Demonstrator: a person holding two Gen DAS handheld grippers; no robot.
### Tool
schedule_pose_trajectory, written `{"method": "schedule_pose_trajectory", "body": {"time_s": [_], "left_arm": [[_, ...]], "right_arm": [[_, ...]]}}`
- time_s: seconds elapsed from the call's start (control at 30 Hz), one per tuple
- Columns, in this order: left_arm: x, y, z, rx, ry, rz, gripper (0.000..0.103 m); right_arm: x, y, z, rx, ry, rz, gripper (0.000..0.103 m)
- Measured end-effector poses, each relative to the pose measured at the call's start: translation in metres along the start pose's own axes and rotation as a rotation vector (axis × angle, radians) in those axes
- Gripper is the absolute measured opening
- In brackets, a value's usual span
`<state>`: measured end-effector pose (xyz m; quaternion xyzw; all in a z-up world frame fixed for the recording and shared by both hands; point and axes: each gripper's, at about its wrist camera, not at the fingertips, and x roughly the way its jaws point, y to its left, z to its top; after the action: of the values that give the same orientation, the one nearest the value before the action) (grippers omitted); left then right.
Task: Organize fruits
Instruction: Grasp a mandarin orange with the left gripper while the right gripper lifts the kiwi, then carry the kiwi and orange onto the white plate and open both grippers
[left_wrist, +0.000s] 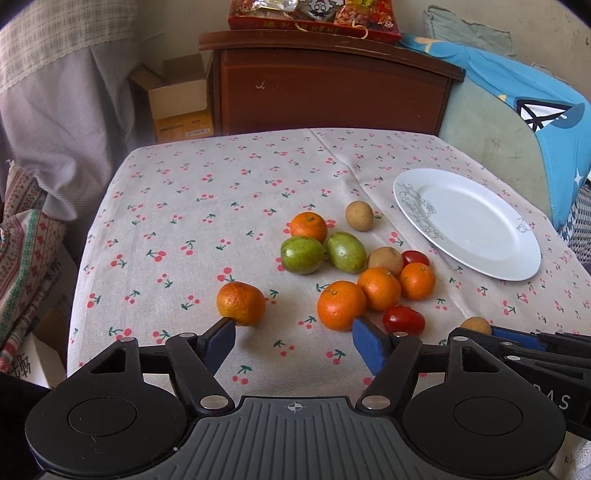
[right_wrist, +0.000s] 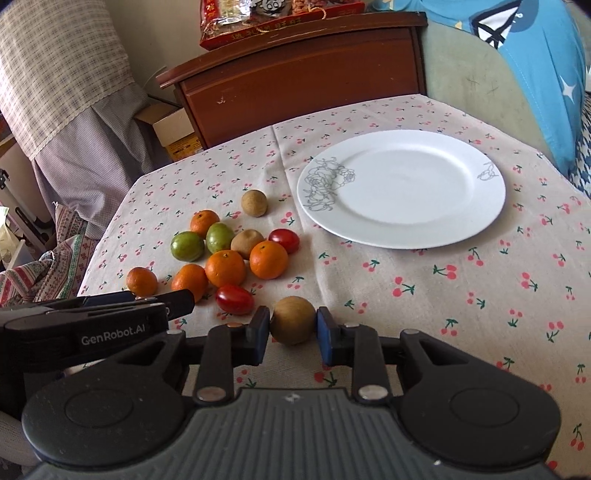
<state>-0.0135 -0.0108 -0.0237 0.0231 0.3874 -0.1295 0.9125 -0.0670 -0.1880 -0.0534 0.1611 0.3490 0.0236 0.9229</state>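
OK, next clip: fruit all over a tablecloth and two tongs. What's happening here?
A person is sorting fruit with tongs in each hand. The right tongs are shut on a brown fruit near the table's front edge. The left tongs are open, with nothing between the pads, just short of a lone orange and the main pile. The white plate holds nothing yet; every other fruit lies on the cloth.

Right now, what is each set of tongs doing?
Left tongs: open, nothing between them; one pad sits by a lone orange.
Right tongs: closed on a brown round fruit, pads against both its sides.
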Motion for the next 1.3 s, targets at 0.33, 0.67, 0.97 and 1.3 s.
{"method": "schedule_pose_trajectory", "body": {"time_s": [0.33, 0.67, 0.97, 1.3], "left_arm": [[0.014, -0.009, 0.003, 0.015, -0.014, -0.059, 0.058], [0.017, -0.016, 0.003, 0.054, -0.026, -0.063, 0.036], [0.010, -0.011, 0.003, 0.013, -0.035, -0.073, 0.027], [-0.019, -0.024, 0.031, -0.007, -0.136, -0.195, 0.027]], "right_arm": [[0.001, -0.004, 0.002, 0.025, 0.001, 0.005, 0.027], [0.001, -0.003, 0.001, 0.025, 0.003, 0.011, 0.027], [-0.002, -0.003, 0.003, 0.023, -0.010, 0.022, 0.027], [-0.037, -0.025, 0.037, 0.071, -0.206, -0.017, 0.027]]}}
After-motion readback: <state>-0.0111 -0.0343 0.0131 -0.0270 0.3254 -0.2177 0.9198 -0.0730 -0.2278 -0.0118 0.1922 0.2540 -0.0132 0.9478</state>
